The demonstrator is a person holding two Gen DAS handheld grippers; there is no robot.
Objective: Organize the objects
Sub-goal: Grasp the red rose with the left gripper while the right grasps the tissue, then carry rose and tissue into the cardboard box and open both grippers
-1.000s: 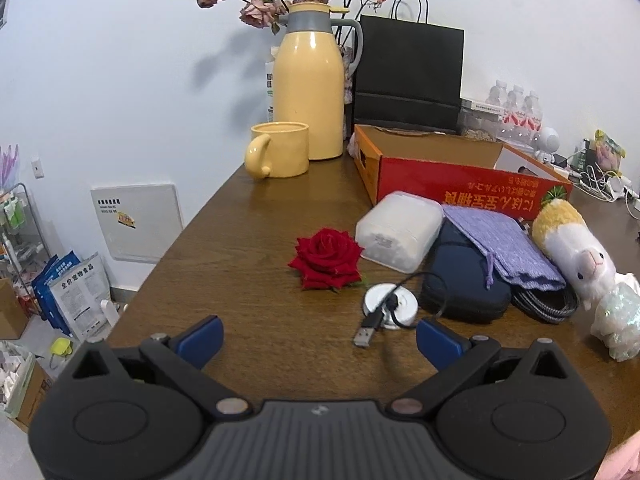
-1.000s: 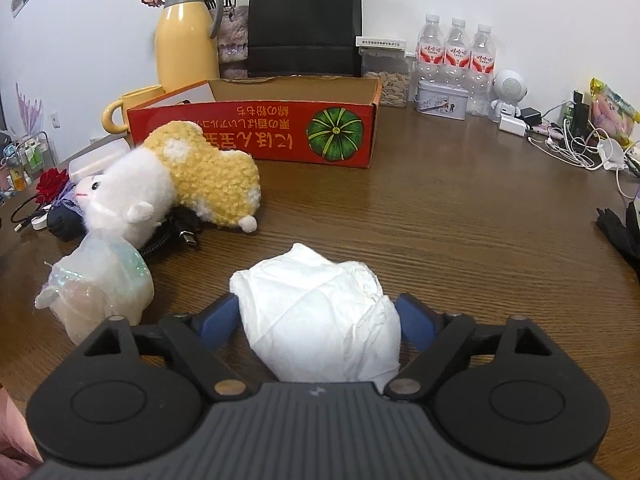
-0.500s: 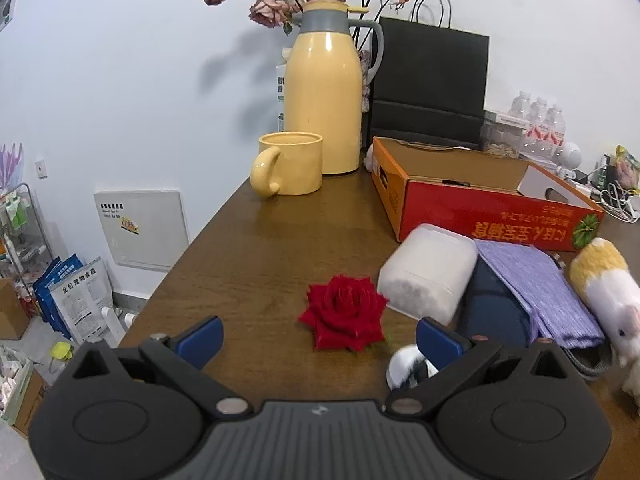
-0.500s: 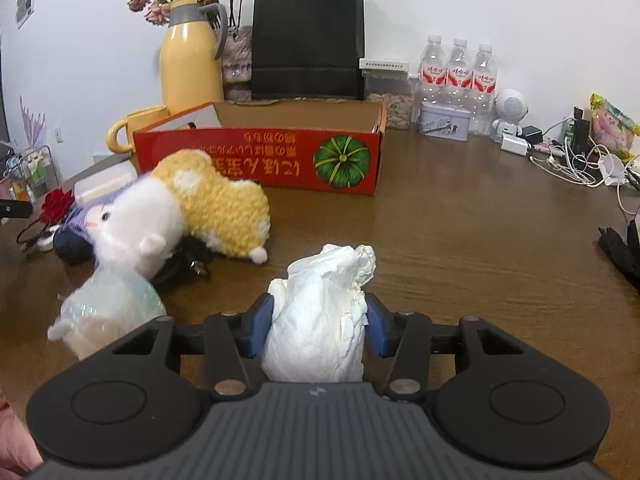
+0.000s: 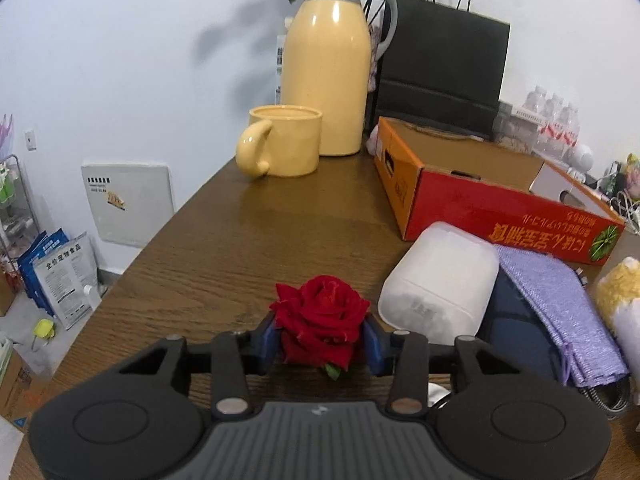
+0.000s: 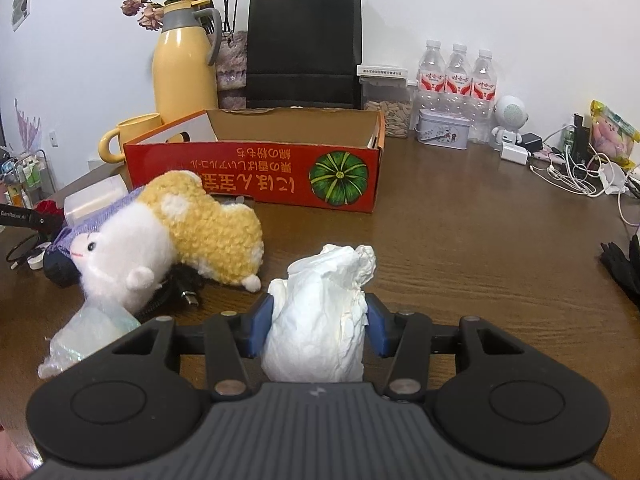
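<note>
A red rose [image 5: 322, 312] lies on the brown table [image 5: 240, 240], between the blue pads of my left gripper [image 5: 320, 342]. The jaws are closing and both pads touch the petals. My right gripper [image 6: 318, 322] is shut on a crumpled white tissue [image 6: 324, 304], which sticks up between its pads just above the table. An open red and orange cardboard box [image 6: 256, 164] stands behind both, also in the left wrist view as the box [image 5: 500, 208].
Right of the rose lie a white plastic case [image 5: 440, 280], a purple pouch [image 5: 556, 300] and a dark case. A plush toy [image 6: 168, 232] and a clear bag [image 6: 88, 332] lie left of the tissue. Yellow mug [image 5: 286, 140], thermos [image 5: 328, 64], black bag [image 6: 304, 48], bottles, cables behind.
My left gripper moved forward to the rose and its jaws came in from wide open onto it. The right gripper closed on the tissue and squeezed it narrower.
</note>
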